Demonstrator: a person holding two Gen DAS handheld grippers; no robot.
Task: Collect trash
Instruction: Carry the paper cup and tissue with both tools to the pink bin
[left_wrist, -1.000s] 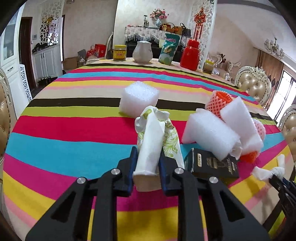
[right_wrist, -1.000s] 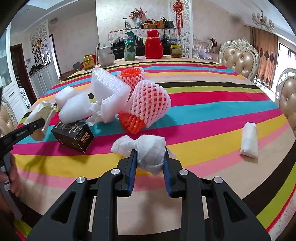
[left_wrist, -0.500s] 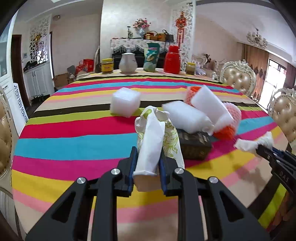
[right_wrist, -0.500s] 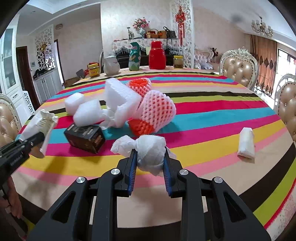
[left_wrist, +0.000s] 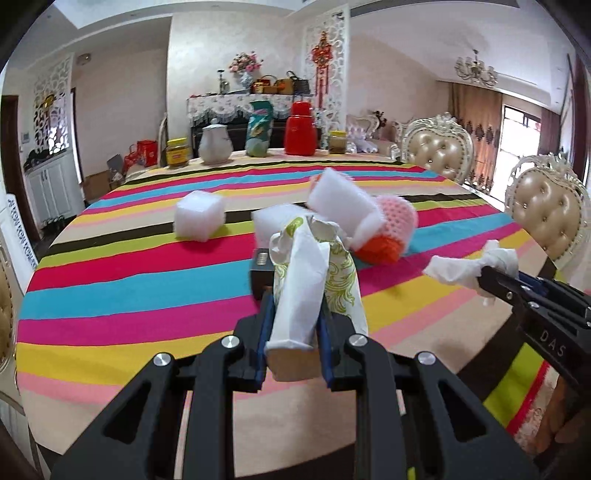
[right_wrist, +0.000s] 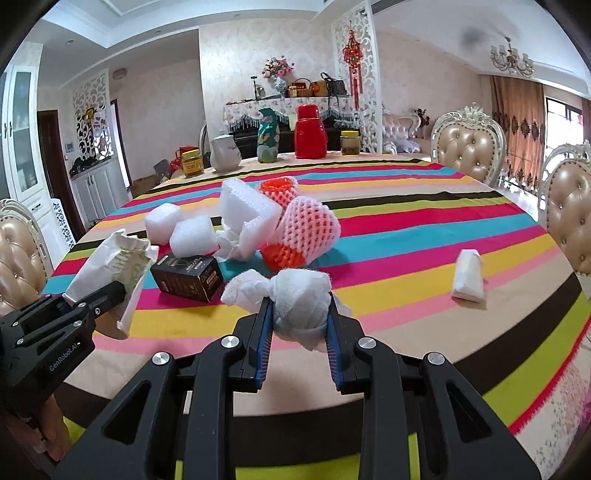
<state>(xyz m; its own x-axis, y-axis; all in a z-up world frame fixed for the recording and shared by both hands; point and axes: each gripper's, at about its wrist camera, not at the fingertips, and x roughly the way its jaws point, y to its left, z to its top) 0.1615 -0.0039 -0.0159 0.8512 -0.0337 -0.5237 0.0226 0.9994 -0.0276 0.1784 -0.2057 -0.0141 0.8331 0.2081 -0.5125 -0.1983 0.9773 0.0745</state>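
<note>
My left gripper (left_wrist: 294, 314) is shut on a white paper bag with a green pattern (left_wrist: 310, 280), held above the near edge of the striped table (left_wrist: 110, 280). My right gripper (right_wrist: 299, 325) is shut on a crumpled white tissue wad (right_wrist: 295, 295), also above the near edge. Each shows in the other's view: the bag (right_wrist: 110, 273) at left, the tissue wad (left_wrist: 469, 267) at right. On the table lie white foam blocks (right_wrist: 192, 236), pink and orange foam nets (right_wrist: 303, 232), a black box (right_wrist: 186, 273) and a folded white tissue (right_wrist: 467, 273).
At the far table edge stand a yellow-lidded jar (right_wrist: 192, 162), a white teapot (right_wrist: 225, 153), a green pouch (right_wrist: 267, 136), a red flask (right_wrist: 310, 133) and another jar (right_wrist: 350, 142). Padded chairs (right_wrist: 467, 147) stand at right and left.
Both grippers have pulled back and up from the table, keeping their loads. The pile of trash now looks smaller and farther away, and more of the near table edge shows.
</note>
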